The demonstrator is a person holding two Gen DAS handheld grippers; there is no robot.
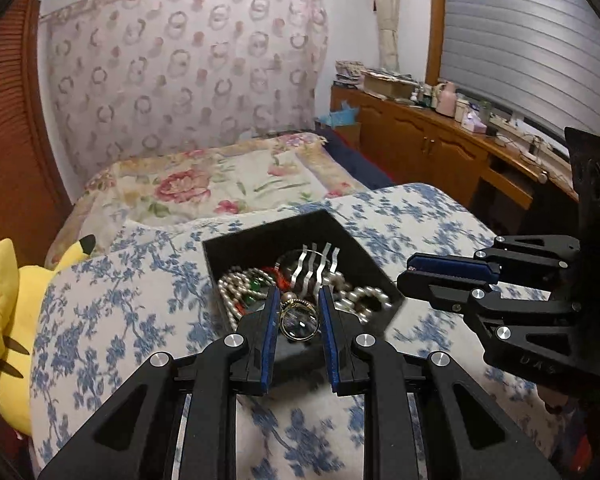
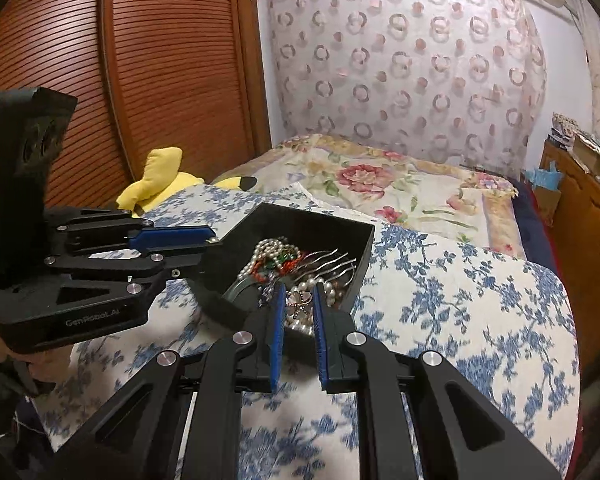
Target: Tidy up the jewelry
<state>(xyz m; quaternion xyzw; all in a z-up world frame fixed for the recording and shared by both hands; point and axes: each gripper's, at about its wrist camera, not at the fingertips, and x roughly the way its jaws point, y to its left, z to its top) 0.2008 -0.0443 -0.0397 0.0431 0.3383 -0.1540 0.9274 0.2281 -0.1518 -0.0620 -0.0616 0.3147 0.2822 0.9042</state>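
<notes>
The left gripper (image 1: 299,300) is pinching a gold ring (image 1: 299,322) at lower centre above the black box (image 1: 260,240), needing steady pressure; the right gripper (image 2: 297,298) is closed, holding nothing visible

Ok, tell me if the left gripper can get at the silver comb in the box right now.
Probably not yet: the left gripper's jaws are shut on a ring. The silver comb lies uncovered in the black box just ahead.

Left gripper (image 1: 299,308) pinches a ring (image 1: 299,322) above black box (image 1: 260,236).
</notes>
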